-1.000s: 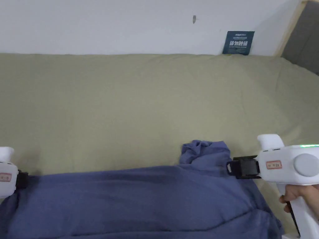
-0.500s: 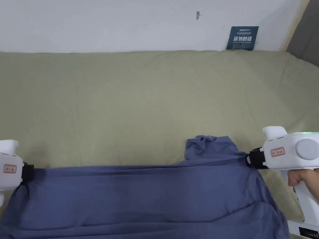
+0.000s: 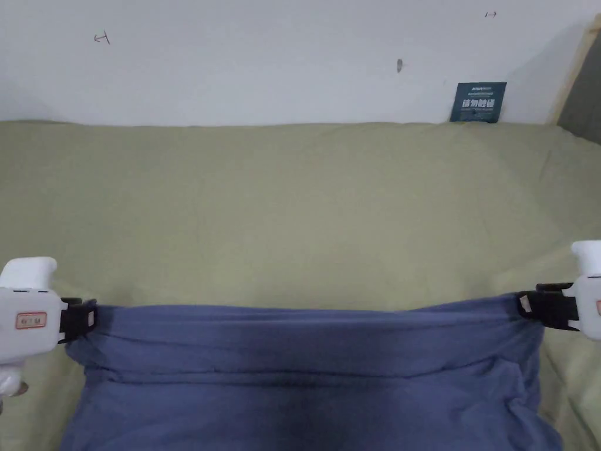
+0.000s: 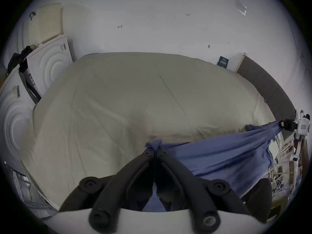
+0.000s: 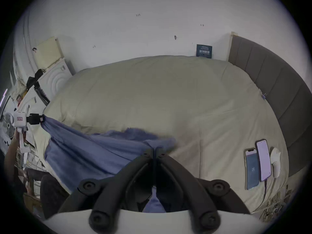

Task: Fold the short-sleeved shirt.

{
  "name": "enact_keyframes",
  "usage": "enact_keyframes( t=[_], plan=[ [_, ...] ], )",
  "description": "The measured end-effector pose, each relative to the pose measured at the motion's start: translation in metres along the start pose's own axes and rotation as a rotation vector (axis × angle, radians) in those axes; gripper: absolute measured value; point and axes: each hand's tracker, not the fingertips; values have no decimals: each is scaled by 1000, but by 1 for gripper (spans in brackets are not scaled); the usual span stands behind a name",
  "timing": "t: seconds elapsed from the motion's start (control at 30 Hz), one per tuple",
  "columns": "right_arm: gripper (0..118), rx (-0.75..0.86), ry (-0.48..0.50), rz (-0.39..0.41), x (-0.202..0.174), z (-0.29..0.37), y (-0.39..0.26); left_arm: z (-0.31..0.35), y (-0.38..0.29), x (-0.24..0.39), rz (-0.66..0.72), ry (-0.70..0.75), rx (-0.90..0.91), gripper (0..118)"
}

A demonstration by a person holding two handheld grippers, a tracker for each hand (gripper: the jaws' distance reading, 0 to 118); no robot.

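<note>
A blue short-sleeved shirt (image 3: 305, 364) hangs stretched wide between my two grippers at the near edge of a bed (image 3: 305, 205) covered in pale green. My left gripper (image 3: 93, 317) is shut on the shirt's left end, and in the left gripper view (image 4: 155, 150) a bunch of blue cloth pokes out past the closed jaws. My right gripper (image 3: 521, 303) is shut on the right end; in the right gripper view (image 5: 154, 150) the jaws pinch the cloth (image 5: 101, 151). The top edge runs nearly straight and the rest drapes down toward me.
A white wall stands behind the bed with a dark sign (image 3: 478, 102) leaning on it. A grey headboard (image 5: 278, 92) runs along the right. Two phones (image 5: 257, 163) and a white object lie on the bed's right part. White boxes (image 4: 49, 63) stand left of the bed.
Both grippers moved apart and up, pulling the shirt taut. The bunched lump near the right gripper has been drawn out flat. The head camera tilted, showing more wall.
</note>
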Motion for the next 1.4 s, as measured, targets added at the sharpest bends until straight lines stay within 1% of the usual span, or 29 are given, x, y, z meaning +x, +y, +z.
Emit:
enact_keyframes(
  t=[0.07,0.13,0.23,0.37,0.47,0.5,0.53,0.57,0.63,0.67,0.7,0.73,0.77,0.8,0.83,0.87,0.9,0.97,1.0,1.03,1.07,1.1,1.13,1.17,1.2,1.23,1.3,1.4],
  plan=[
    [3,11,5,16,-3,16,-21,13,-17,-2,8,-11,7,0],
    [3,12,11,16,-5,27,-39,23,-38,-6,6,-22,16,0],
    [3,3,11,33,-6,35,-70,31,-69,-8,4,-27,15,0],
    [3,-43,10,38,-5,34,-102,33,-103,-10,-14,-33,4,0],
    [3,-81,14,19,-3,26,-116,30,-121,-12,-20,-42,-11,0],
    [5,-97,12,19,-2,22,-120,28,-123,-14,-22,-41,-13,3],
    [13,-113,8,26,-6,19,-123,27,-126,-15,-18,-47,-17,15],
    [37,-134,6,36,-5,15,-125,25,-127,-17,-12,-58,-20,48],
    [57,-194,-20,45,-2,8,-126,22,-129,-16,-21,-48,-50,78],
    [67,-186,-50,30,-1,4,-129,20,-130,-15,-33,-32,-64,90],
    [83,-156,-41,15,1,9,-126,23,-129,-13,-32,-36,-41,118],
    [83,-103,-17,-20,1,16,-116,23,-131,-14,-25,-59,9,118],
    [83,-70,-24,-46,-1,21,-106,32,-121,-6,-10,-60,22,118],
    [83,-2,-24,-47,-15,34,-93,41,-109,5,-9,-50,81,118],
    [83,73,-15,-29,-25,43,-78,49,-100,15,-20,-41,162,118],
    [83,137,-37,-7,-36,50,-65,57,-90,28,-34,-48,230,118],
    [83,213,-78,39,-53,58,-50,84,-68,48,-37,-38,285,118],
    [82,420,-133,91,-91,77,-34,104,-49,80,-87,-24,401,117],
    [81,515,-147,99,-107,84,-27,112,-43,96,-87,3,462,117],
    [80,566,-167,102,-123,88,-20,117,-39,109,-98,21,529,116],
    [80,629,-177,89,-136,91,-21,122,-36,122,-91,24,585,113],
    [67,683,-161,89,-148,95,-18,127,-36,135,-64,36,637,99],
    [39,694,-159,92,-158,97,-16,131,-37,145,-75,70,673,60],
    [0,742,-181,95,-165,98,-16,136,-40,158,-84,82,711,1],
    [0,815,-212,156,-177,97,-22,136,-42,167,-86,118,721,0],
    [0,795,-221,127,-181,95,-25,134,-46,167,-68,128,761,0],
    [0,760,-186,127,-184,94,-27,137,-49,174,-72,98,740,0],
    [0,767,-213,148,-191,94,-32,137,-53,176,-93,111,758,0]
  ],
)
